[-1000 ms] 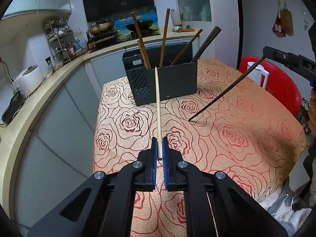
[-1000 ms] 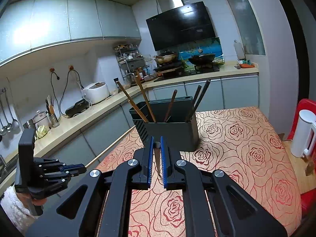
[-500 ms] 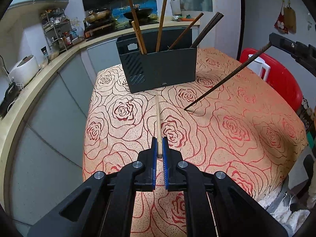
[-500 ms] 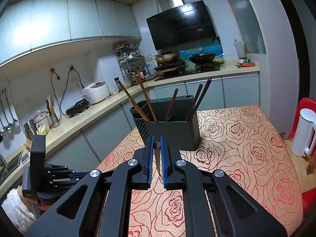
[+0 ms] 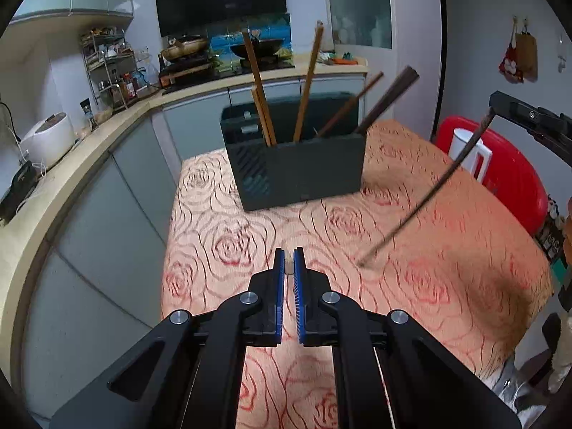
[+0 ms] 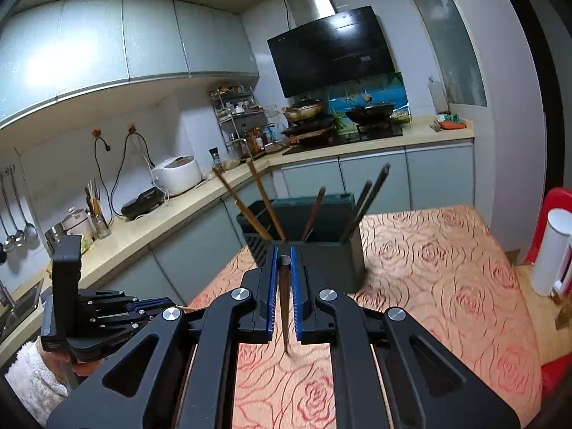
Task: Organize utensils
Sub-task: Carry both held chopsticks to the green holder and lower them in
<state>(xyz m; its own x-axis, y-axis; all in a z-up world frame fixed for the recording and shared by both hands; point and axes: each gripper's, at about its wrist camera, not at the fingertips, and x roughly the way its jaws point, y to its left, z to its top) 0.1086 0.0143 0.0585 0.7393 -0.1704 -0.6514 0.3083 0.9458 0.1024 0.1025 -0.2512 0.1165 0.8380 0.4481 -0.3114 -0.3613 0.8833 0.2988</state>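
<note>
Has drawn the left gripper (image 5: 289, 268) back and a little up since the earlier frame, leaving the utensil holder (image 5: 300, 175) farther ahead of the jaws and only the butt of the pale chopstick (image 5: 289, 264) visible between them, instead of a long shaft running forward. Has left the right gripper (image 6: 283, 268) where it was.

Holds both pairs of jaws closed, the left on the pale chopstick and the right on the dark chopstick (image 5: 425, 193). Slants that one down from the right jaws, tip just above the bench (image 5: 447, 257), off to the right of the left jaws.

Finds the holder straight ahead of both pairs, standing on the bench with several chopsticks (image 5: 307, 85) already leaning inside. Probably needs each stick turned point-down over the open top. Appears to have the right jaws nearer to it.
</note>
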